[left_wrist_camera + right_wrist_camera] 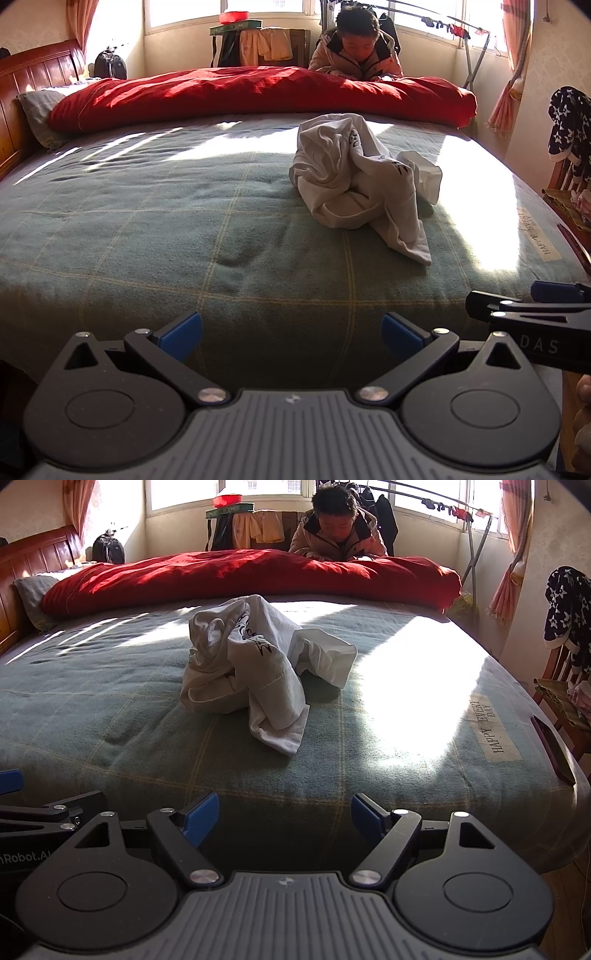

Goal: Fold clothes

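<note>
A crumpled white shirt (255, 672) lies on a green plaid bedcover (110, 716), well ahead of both grippers. The left gripper (291, 336) and right gripper (284, 818) hover side by side at the bed's near edge, jaws spread wide and empty.

Soft white cotton-like cloth in the crumpled garment (243, 668), matt, with black print. Woolly, slightly fuzzy weave on the grey-green checked blanket (147, 229) — matt, napped, with a sewn cloth label (495, 727). Red quilt (258, 92): smooth woven fabric, faint sheen in sunlight. Varnished reddish wood on the headboard (33, 77), glossy. Matt black plastic on the left gripper (291, 334) and right gripper (284, 814) — ribbed grey housing, bright metal rivets, blue rubbery-looking pads (201, 823). Thin metal tubing on the drying rack (476, 55).
</note>
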Action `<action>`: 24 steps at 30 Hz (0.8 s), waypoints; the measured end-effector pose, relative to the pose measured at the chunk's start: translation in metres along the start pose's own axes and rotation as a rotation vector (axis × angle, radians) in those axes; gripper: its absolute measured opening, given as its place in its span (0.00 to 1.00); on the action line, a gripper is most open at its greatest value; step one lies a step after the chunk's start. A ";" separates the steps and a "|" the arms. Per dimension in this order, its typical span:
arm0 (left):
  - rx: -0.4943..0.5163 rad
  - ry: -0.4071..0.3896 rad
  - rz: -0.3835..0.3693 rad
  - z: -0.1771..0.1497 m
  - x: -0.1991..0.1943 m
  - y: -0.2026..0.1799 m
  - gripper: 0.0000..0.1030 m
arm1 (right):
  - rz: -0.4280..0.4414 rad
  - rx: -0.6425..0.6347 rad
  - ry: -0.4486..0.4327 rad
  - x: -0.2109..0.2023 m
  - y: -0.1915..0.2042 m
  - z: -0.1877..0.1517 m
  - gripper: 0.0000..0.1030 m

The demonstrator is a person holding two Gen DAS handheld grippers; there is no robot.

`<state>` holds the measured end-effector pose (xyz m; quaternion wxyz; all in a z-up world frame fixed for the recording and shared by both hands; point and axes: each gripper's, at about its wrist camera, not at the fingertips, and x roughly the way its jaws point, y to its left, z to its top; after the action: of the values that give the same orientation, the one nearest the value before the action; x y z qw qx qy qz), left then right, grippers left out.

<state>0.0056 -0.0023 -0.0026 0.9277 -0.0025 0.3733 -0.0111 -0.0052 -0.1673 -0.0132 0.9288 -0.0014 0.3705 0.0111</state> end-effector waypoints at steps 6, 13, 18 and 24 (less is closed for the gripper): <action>-0.003 0.006 -0.002 -0.002 0.002 0.001 1.00 | -0.002 0.006 0.007 0.003 -0.001 -0.001 0.80; -0.007 0.009 -0.002 -0.003 0.003 0.000 1.00 | -0.001 0.008 0.014 0.005 0.000 -0.002 0.80; -0.005 0.010 -0.002 -0.003 0.003 0.000 1.00 | 0.000 0.011 0.015 0.004 -0.001 -0.002 0.80; -0.004 0.012 -0.002 -0.003 0.004 0.000 1.00 | 0.003 0.013 0.019 0.005 -0.001 -0.002 0.80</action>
<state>0.0061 -0.0028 -0.0079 0.9253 -0.0047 0.3790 -0.0111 -0.0031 -0.1679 -0.0181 0.9251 0.0052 0.3794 0.0101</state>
